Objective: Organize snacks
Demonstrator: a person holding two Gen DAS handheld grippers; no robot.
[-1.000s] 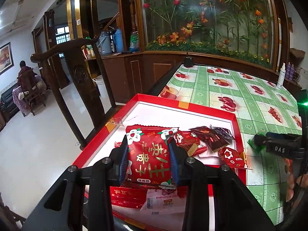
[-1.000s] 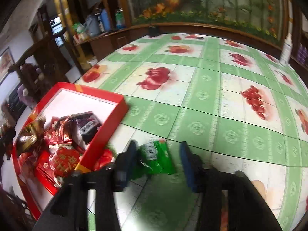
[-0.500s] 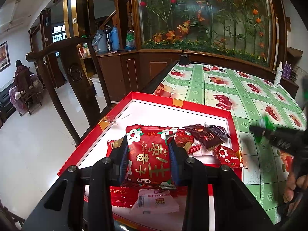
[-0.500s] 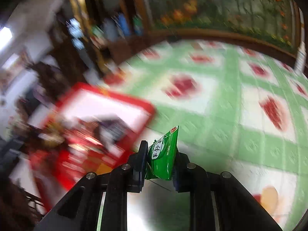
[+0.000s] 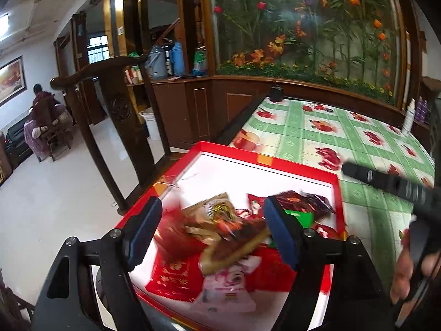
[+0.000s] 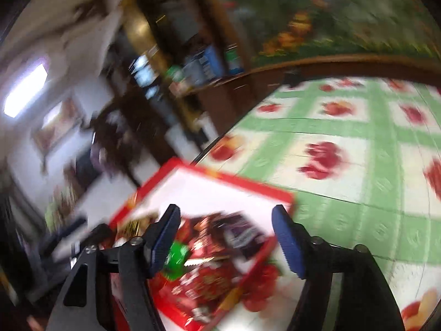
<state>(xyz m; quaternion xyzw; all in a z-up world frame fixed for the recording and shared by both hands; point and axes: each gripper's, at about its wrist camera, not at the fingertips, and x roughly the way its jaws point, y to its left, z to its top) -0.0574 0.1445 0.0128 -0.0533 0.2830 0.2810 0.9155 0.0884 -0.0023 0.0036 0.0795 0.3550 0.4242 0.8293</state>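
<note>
Both grippers now spread: left gripper [image 5: 212,231] has released its red packet, right gripper [image 6: 226,240] its green packet [image 6: 177,259], both lying below them in the red tray [image 5: 303,169].

The left claw [image 5: 212,229] hangs with its blue-padded fingers [image 5: 279,231] spread wide, gripping nothing. The right claw [image 6: 226,240] is likewise gaping, its pads far apart and empty, and it reaches in from the right side beside the left one.
</note>
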